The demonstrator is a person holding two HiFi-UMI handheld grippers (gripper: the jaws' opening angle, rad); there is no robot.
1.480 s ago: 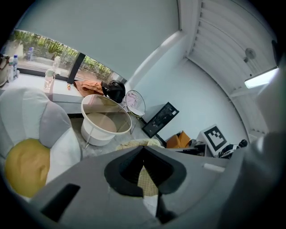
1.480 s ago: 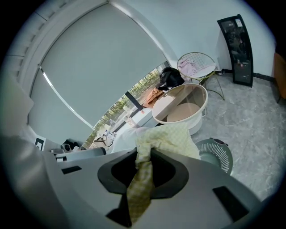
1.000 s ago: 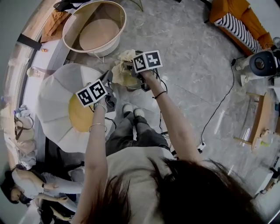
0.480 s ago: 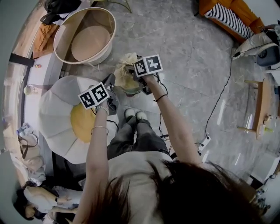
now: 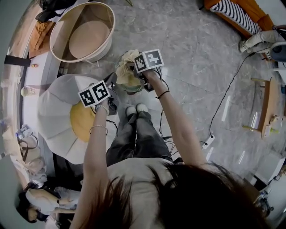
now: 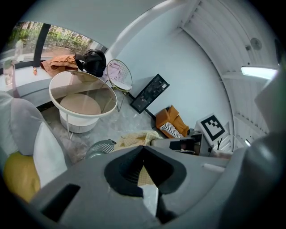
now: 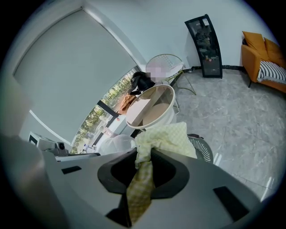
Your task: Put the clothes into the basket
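A pale yellow checked cloth [image 5: 125, 71] hangs bunched over a small grey slatted basket [image 5: 132, 88] on the floor, just ahead of the person's shoes. My right gripper [image 5: 135, 73] is shut on the cloth. In the right gripper view a strip of it runs down between the jaws [image 7: 144, 152], and the rest billows over the basket rim [image 7: 204, 147]. My left gripper [image 5: 113, 85] is beside the cloth on the left. In the left gripper view its tips [image 6: 143, 147] meet with checked fabric [image 6: 145, 175] pinched behind them. The cloth [image 6: 133, 139] drapes beyond them beside the basket [image 6: 99, 147].
A round white tub table [image 5: 82, 31] stands beyond the basket. A white petal-shaped seat with a yellow cushion [image 5: 56, 114] is at the left. A cable and power strip [image 5: 208, 140] lie on the marble floor at the right. An orange sofa [image 5: 237, 11] is far right.
Both grippers have sunk a little with the cloth toward the grey basket. The cloth stays gripped.
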